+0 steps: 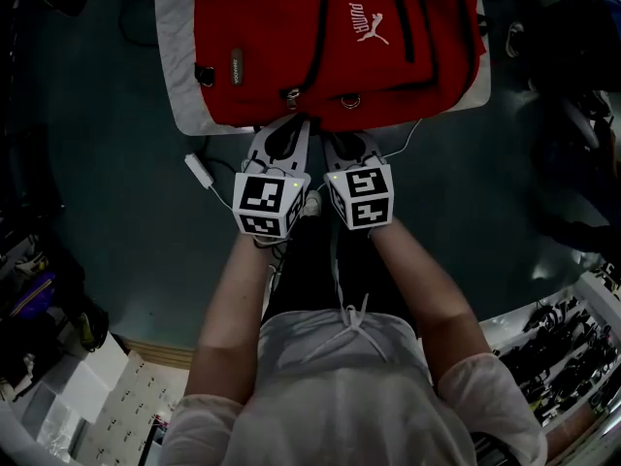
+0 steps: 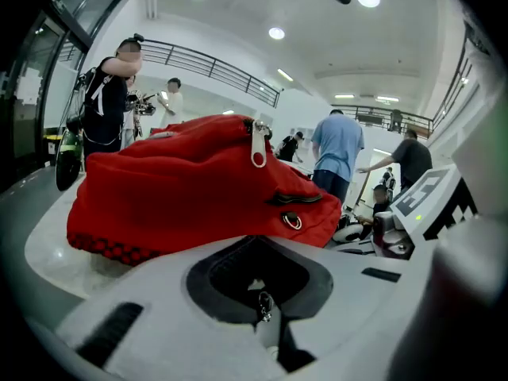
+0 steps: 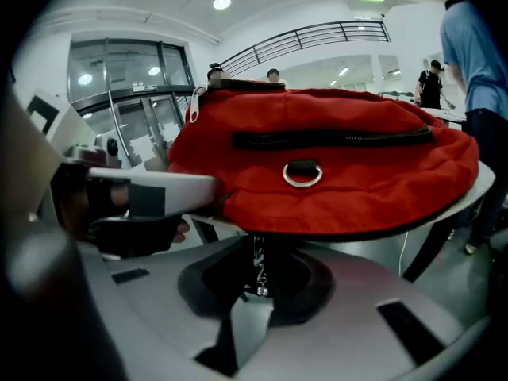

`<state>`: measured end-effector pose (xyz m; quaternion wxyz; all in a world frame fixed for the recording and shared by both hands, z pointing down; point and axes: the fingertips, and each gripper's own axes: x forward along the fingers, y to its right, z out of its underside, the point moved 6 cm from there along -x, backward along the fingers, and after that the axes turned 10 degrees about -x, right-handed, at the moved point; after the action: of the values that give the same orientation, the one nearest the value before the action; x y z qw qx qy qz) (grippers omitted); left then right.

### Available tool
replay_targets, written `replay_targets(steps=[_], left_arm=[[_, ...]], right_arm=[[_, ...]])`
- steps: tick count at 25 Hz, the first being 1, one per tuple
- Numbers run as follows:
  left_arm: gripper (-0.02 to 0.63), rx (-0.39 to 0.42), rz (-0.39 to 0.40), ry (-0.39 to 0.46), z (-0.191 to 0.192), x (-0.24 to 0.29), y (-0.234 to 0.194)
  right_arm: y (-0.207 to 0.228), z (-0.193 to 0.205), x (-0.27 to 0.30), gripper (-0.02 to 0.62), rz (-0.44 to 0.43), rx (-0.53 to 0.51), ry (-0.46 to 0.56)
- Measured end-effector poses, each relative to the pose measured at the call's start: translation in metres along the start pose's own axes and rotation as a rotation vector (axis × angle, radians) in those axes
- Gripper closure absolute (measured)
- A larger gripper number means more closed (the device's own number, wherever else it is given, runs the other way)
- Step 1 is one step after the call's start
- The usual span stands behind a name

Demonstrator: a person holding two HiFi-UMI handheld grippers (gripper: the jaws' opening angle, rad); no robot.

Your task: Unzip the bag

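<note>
Below the red bag (image 1: 330, 37) on the bench (image 1: 175, 66) at frame top, the right hand-held gripper (image 1: 343, 137) seems to pinch a dangling zip pull (image 3: 258, 272), the left hand-held gripper (image 1: 291, 124) pressed together beside it, so draw steadily along the zip.

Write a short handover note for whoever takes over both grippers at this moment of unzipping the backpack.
Left gripper: jaws together, seemingly pinching a small metal zip pull at the near edge of the backpack.
Right gripper: jaws closed on a second zip pull hanging from that edge.
The red backpack lies on the white table, grippers side by side before it.
Done: both pulls gripped, it seems.
Left to do: probably draw the pulls apart along the zip; no opening shows yet.
</note>
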<state>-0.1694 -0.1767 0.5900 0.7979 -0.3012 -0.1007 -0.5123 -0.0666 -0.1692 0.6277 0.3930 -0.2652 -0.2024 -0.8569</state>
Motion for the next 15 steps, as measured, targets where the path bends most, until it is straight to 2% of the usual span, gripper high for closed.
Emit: replay_targets(steps=[3, 4, 8, 15], left_arm=[[0.586, -0.092, -0.009, -0.03, 0.003, 0.006, -0.006], [0.586, -0.098, -0.012, -0.035, 0.003, 0.007, -0.008], [0.586, -0.001, -0.039, -0.042, 0.004, 0.008, -0.004], [0.586, 0.069, -0.077, -0.073, 0.004, 0.008, -0.002]], right_arm=[[0.003, -0.001, 0.0, 0.555, 0.01, -0.003, -0.01], [0.003, -0.002, -0.001, 0.561, 0.011, -0.021, -0.02], [0.003, -0.005, -0.005, 0.566, 0.018, -0.118, -0.083], [0.022, -0.001, -0.024, 0.568, 0.058, -0.212, -0.191]])
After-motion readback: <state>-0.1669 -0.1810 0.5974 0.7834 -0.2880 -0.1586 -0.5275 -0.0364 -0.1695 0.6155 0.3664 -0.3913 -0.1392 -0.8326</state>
